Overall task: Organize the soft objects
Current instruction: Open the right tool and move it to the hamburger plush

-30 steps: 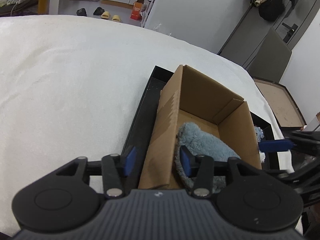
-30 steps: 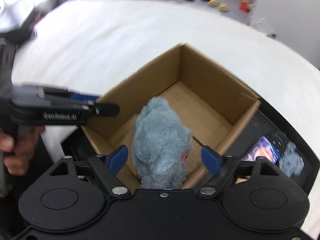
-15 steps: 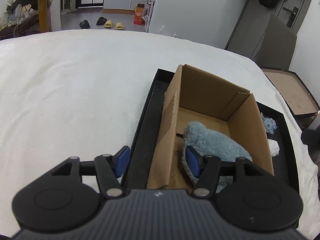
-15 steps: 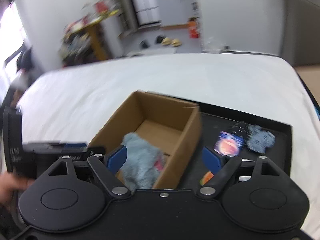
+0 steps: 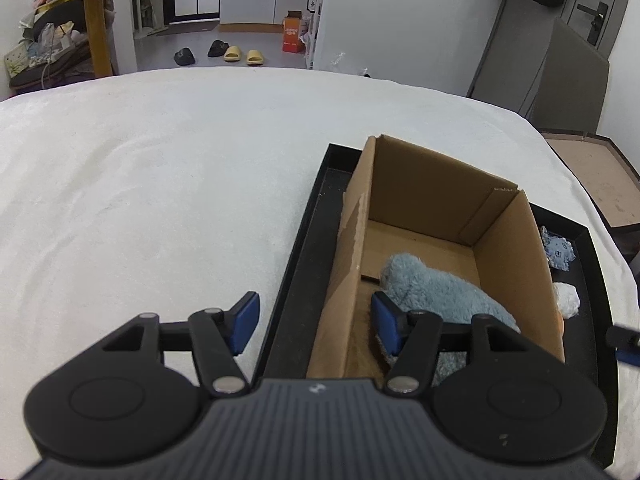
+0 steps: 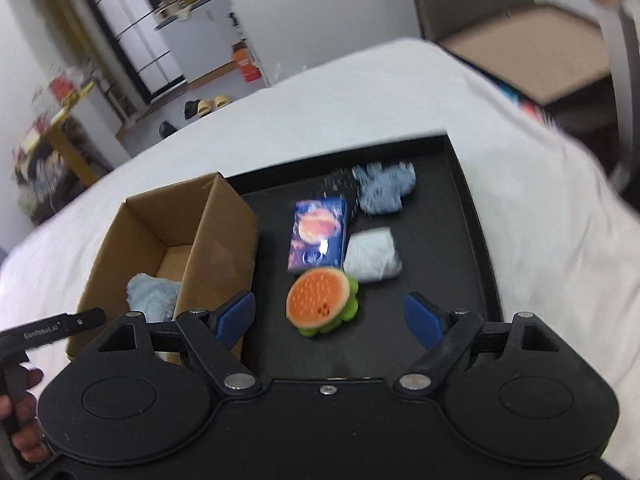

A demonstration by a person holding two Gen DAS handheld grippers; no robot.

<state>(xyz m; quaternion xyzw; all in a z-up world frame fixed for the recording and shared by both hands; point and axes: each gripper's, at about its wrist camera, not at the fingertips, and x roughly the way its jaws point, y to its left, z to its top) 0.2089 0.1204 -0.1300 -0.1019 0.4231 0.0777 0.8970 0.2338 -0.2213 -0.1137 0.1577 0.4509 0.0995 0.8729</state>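
Fluffy blue-grey plush toy [image 5: 436, 288] now lying in brown cardboard box [image 5: 512, 248]; left claw [image 5: 314, 322] spreading off box wall, right claw [image 6: 330, 316] spread, empty, swinging toward orange burger-shaped plush [image 6: 322, 300] just ahead.

a white cloth-covered table [image 5: 160, 200] is carrying a black tray [image 6: 440, 240], lying flat near its edge.

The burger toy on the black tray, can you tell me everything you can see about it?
The burger toy looks like soft plush: a round orange bun top with pale specks and a small red mark, and a bumpy green lettuce frill at its edge. It lies tilted on the black tray, just in front of the space-picture box, ahead of the right gripper, whose open fingers do not touch it.
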